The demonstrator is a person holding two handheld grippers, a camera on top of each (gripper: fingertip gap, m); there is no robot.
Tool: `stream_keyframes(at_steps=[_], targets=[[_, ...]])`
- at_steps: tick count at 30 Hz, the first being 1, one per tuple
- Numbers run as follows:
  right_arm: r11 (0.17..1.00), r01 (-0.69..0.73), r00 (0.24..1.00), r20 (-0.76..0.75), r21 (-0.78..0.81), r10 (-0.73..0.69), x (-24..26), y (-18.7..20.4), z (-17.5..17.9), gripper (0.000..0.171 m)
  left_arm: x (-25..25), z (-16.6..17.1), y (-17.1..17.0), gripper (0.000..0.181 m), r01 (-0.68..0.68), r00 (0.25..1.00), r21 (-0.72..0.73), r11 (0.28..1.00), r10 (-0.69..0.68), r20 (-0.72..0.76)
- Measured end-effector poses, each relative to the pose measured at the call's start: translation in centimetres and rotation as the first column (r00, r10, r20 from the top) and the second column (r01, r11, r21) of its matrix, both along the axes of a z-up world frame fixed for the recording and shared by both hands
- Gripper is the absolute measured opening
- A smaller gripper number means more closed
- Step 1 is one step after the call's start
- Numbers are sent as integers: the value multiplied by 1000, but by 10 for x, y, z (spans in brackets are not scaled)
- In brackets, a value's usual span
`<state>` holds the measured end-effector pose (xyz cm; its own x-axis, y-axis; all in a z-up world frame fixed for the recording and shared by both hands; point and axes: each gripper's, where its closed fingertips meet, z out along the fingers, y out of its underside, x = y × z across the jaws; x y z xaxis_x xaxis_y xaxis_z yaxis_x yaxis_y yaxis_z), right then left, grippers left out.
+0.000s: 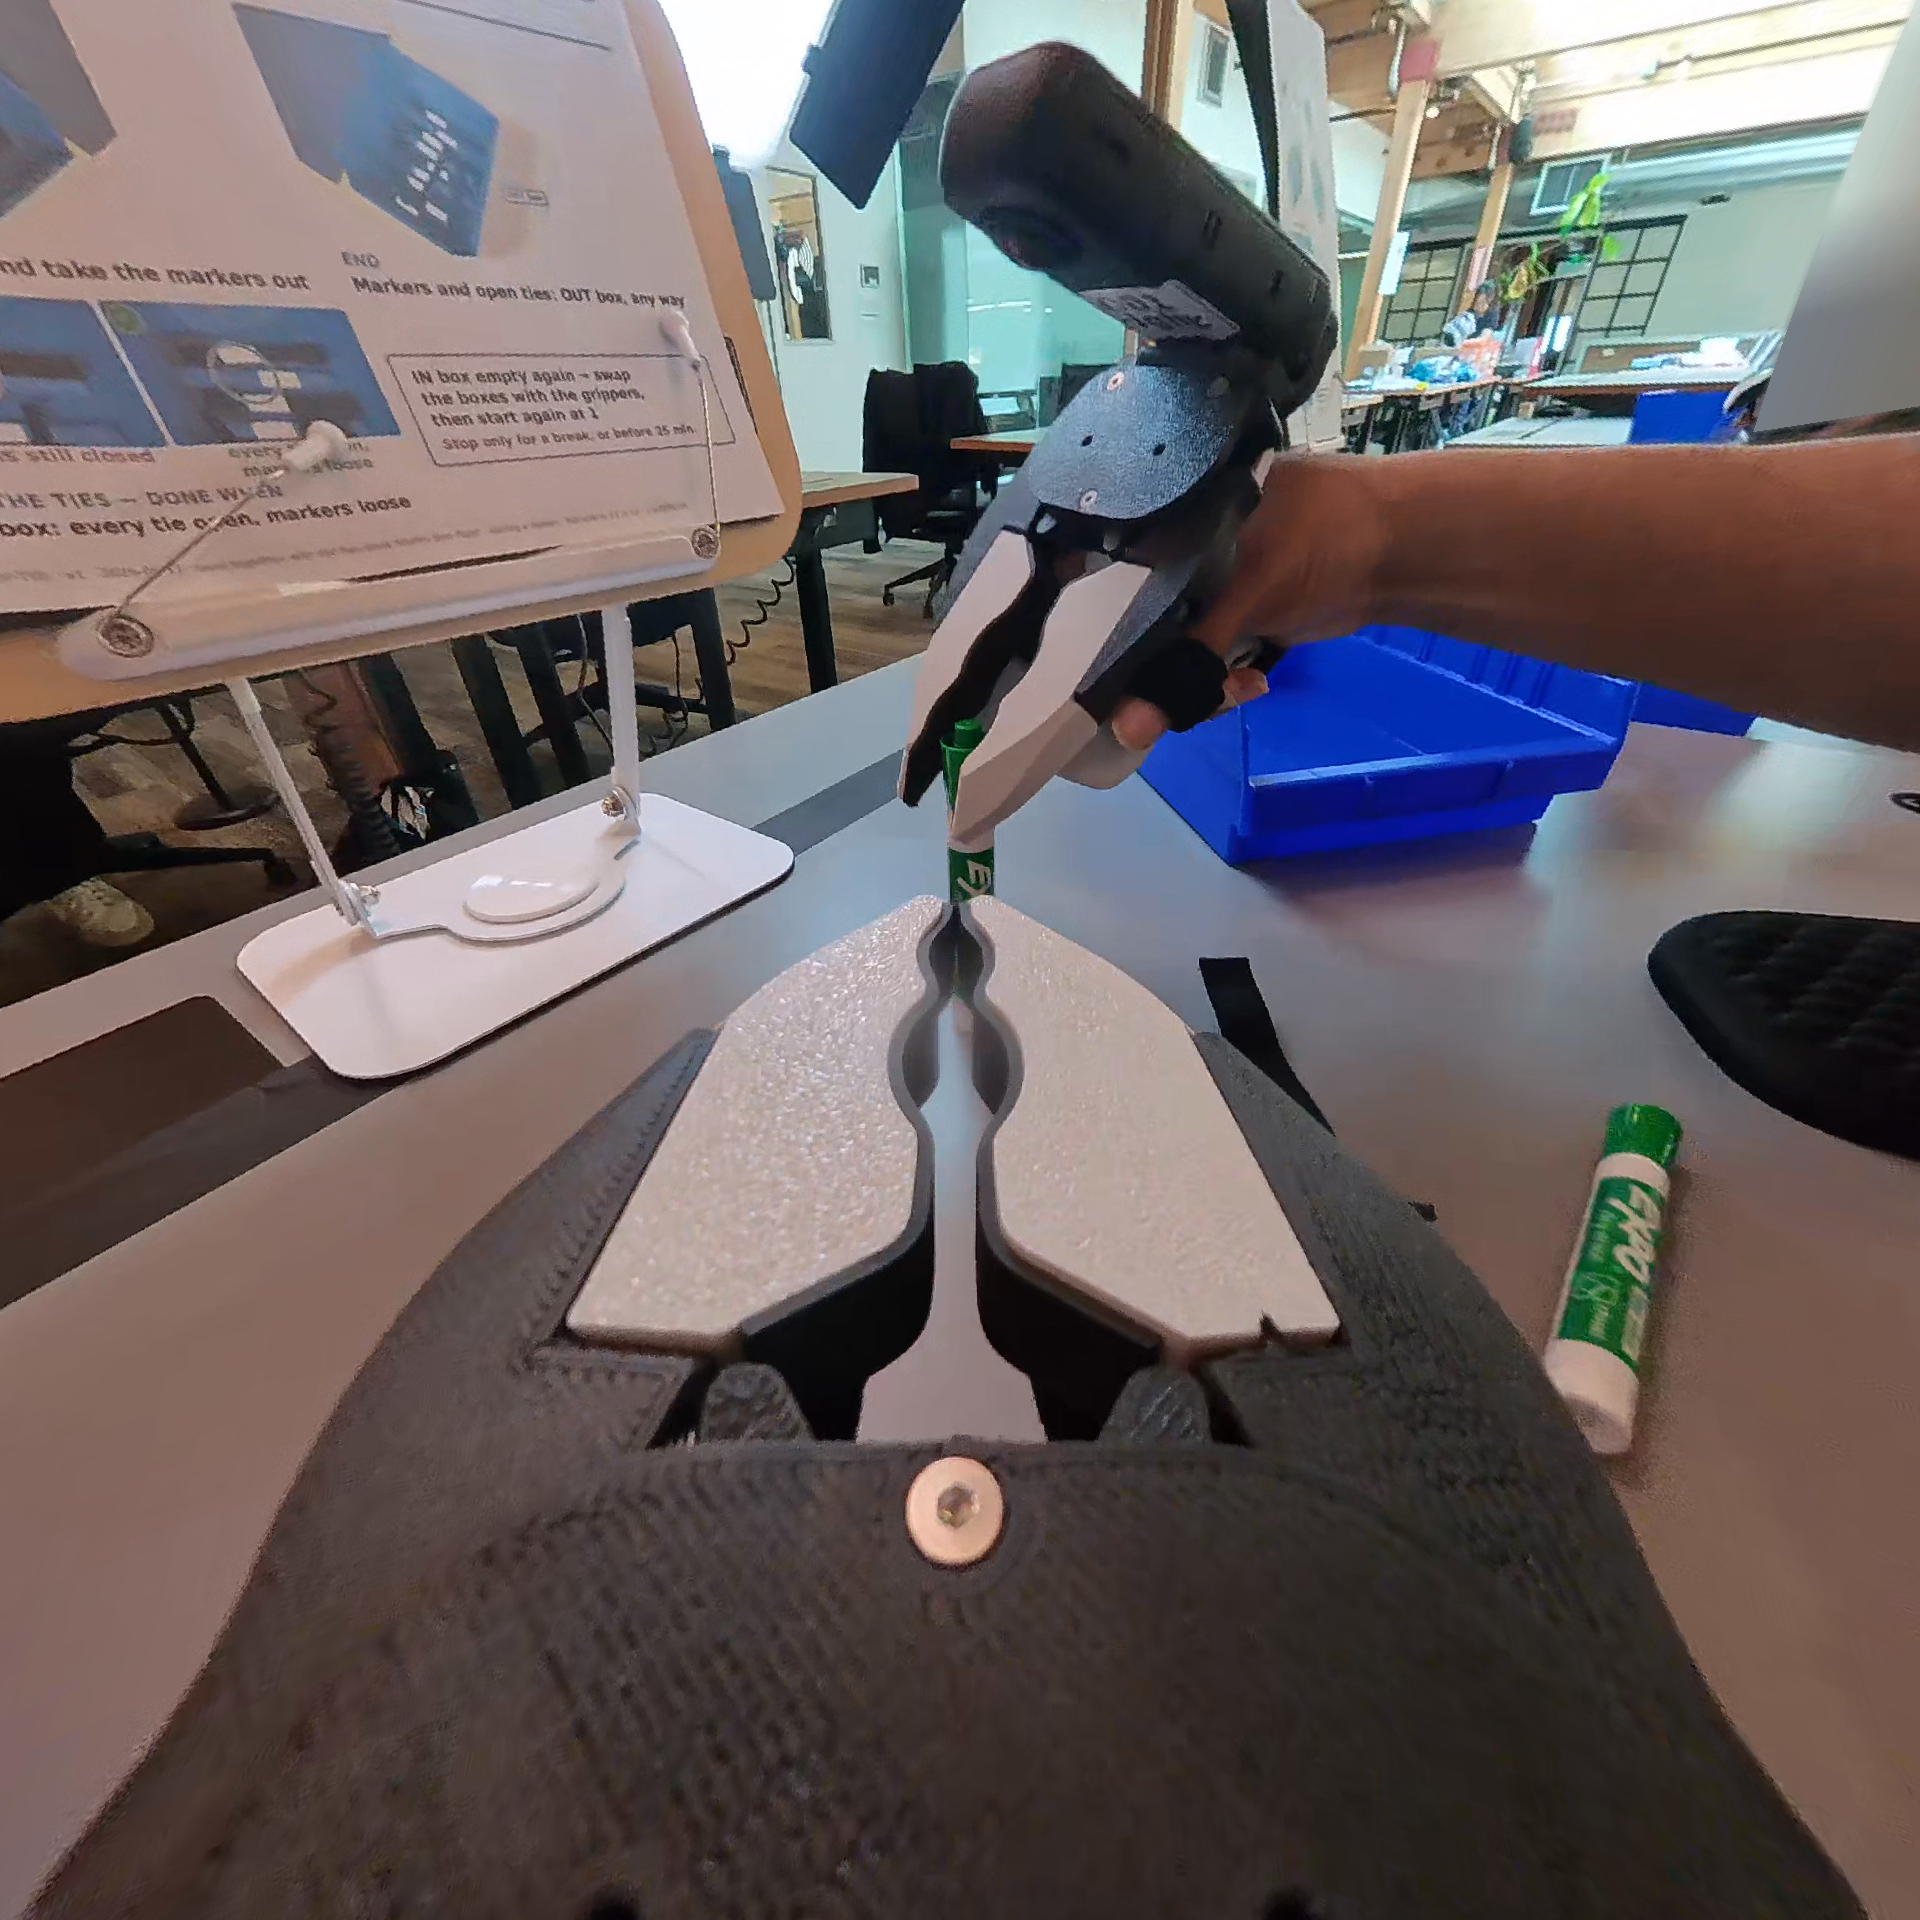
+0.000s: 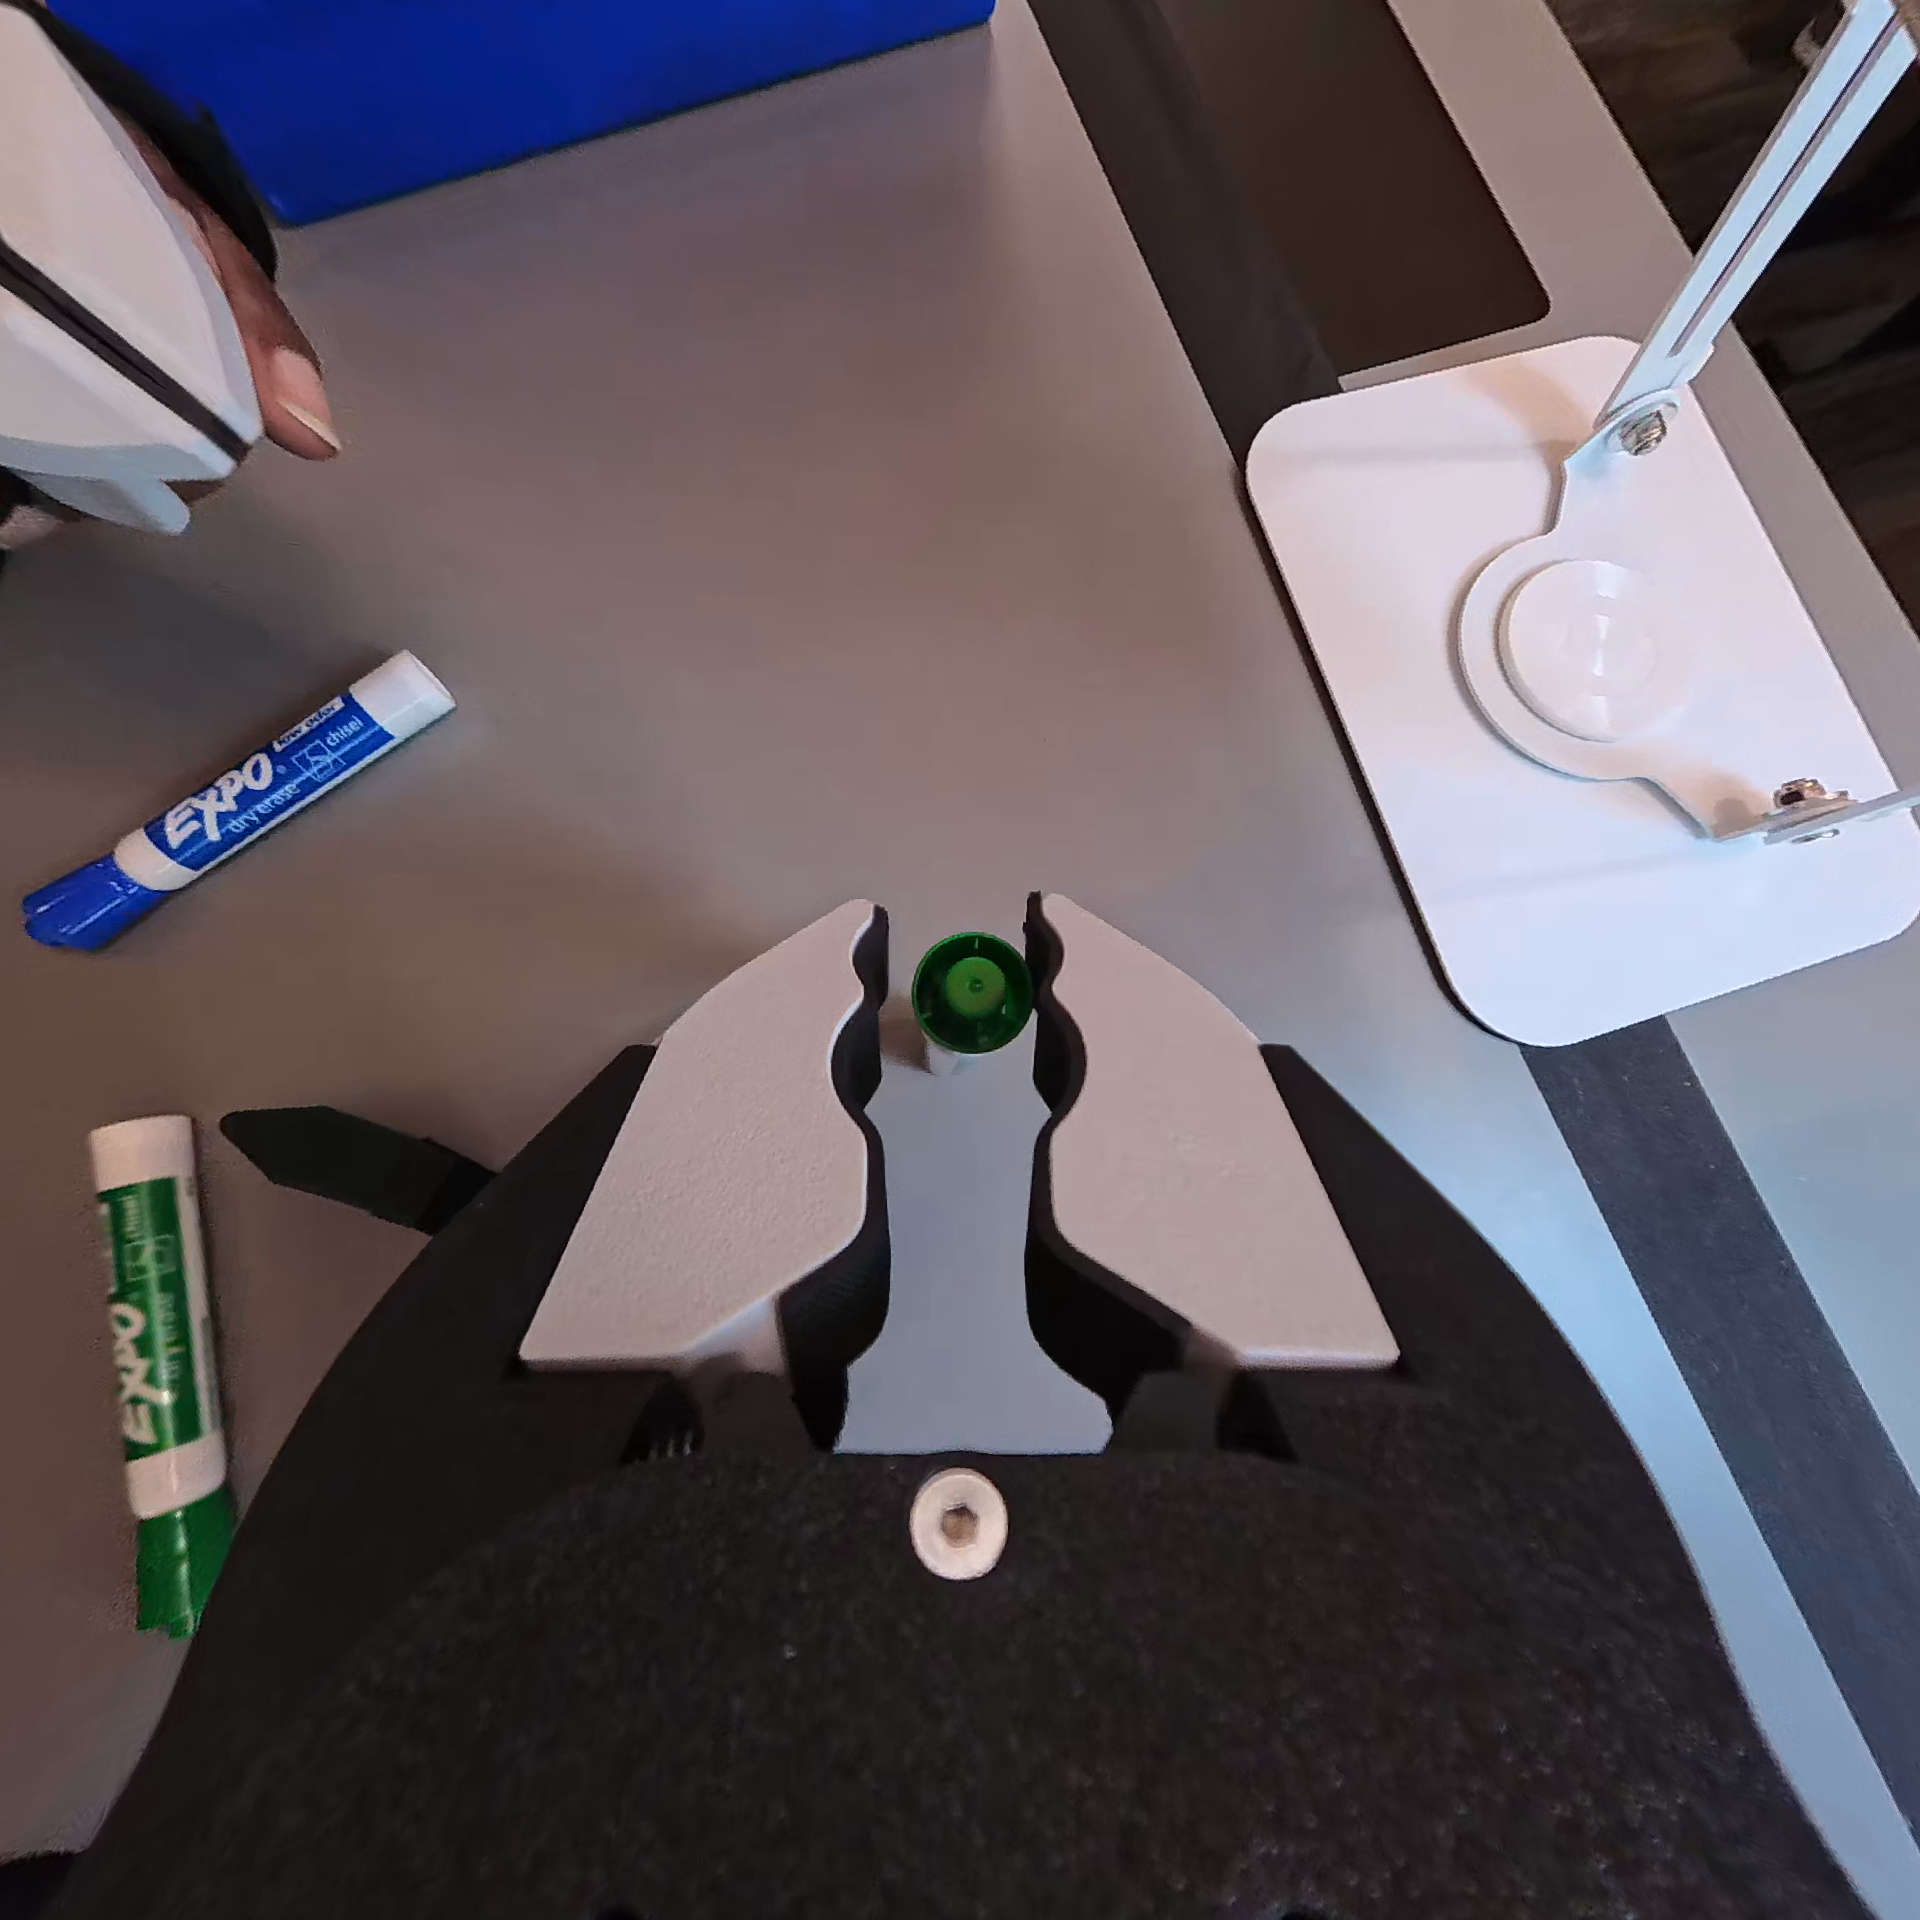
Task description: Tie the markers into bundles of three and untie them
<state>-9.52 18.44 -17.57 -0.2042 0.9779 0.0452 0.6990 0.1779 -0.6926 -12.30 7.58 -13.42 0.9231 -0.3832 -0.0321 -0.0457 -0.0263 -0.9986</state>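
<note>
My right gripper (image 2: 956, 914) points down at the grey table, jaws apart, with an upright green marker (image 2: 971, 992) between its fingertips. The cap touches one finger and a gap shows at the other. In the left wrist view, the right gripper (image 1: 943, 816) straddles that marker (image 1: 971, 873). My left gripper (image 1: 957, 914) is shut and empty, held in the air and facing the marker; it also shows at the top left of the right wrist view (image 2: 208, 478). A second green marker (image 2: 161, 1371) and a blue marker (image 2: 239, 790) lie loose on the table. A black tie strap (image 2: 343, 1153) lies flat beside them.
A blue bin (image 1: 1403, 738) stands at the back of the table. A white stand base (image 2: 1558, 675) carrying an instruction sheet sits close to the right gripper. A black mesh pad (image 1: 1808, 1018) lies at the right edge of the left wrist view. Across from one pair of fingers to the other is roughly 12 cm.
</note>
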Motion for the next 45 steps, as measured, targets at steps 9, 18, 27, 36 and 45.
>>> stream_keyframes(at_steps=[9, 18, 27, 36, 45], targets=[[995, -16, 967, -250, 98, 40, 27, -32, 69, 45, 2, -3, -2, 4, 16, 999, -5, 1000, -16, -48], [979, -204, 978, 43, 22, 203, 162, -127, -25, 43, 3, -5, -1, 0, -5, 995, -11, 1000, 4, -101], [997, -43, 994, 99, 64, 36, 150, -100, -90, 26, 10, -14, -1, 0, 9, 991, -38, 999, -14, -132], [986, -124, 992, 27, 114, 122, 142, -103, 10, 19, 8, -18, 2, 0, 21, 989, -49, 999, -28, -145], [974, -52, 978, 210, 222, 5, 98, -11, 55, 19, 8, -18, 2, 0, 32, 990, -52, 998, -39, -136]])
